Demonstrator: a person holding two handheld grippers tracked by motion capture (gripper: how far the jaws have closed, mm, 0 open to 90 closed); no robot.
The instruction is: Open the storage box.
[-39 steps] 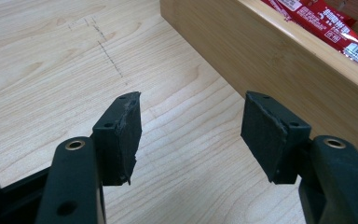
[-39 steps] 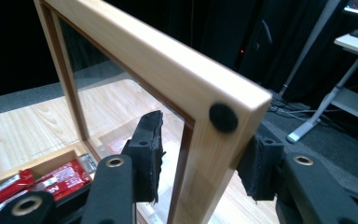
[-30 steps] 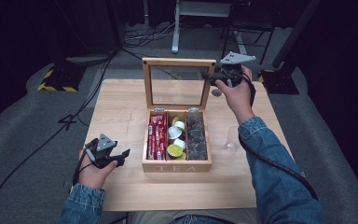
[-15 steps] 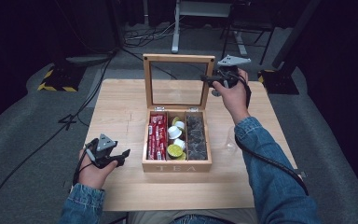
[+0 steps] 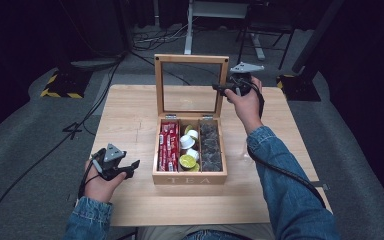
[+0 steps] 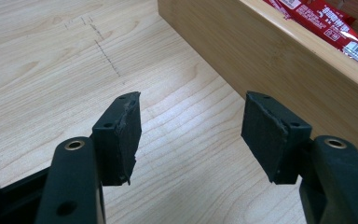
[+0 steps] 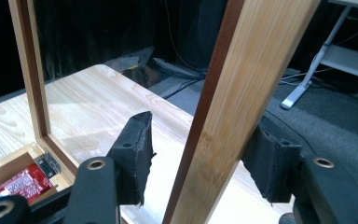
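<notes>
The right gripper (image 5: pixel 221 88) has just been opening around the tea box's lid (image 7: pixel 242 93), the frame's edge between its jaws, pads looking just clear. The lid stands upright at the table's (image 5: pixel 130 110) far side. Let go carelessly, it could drop shut. The left gripper (image 5: pixel 130 167) rests spread and empty beside the box (image 5: pixel 190 177)

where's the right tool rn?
High view: the right tool is at the right upright of the tea box's raised lid, far side of the table. In the right gripper view that frame edge stands between its jaws, which have just been opening.
</notes>
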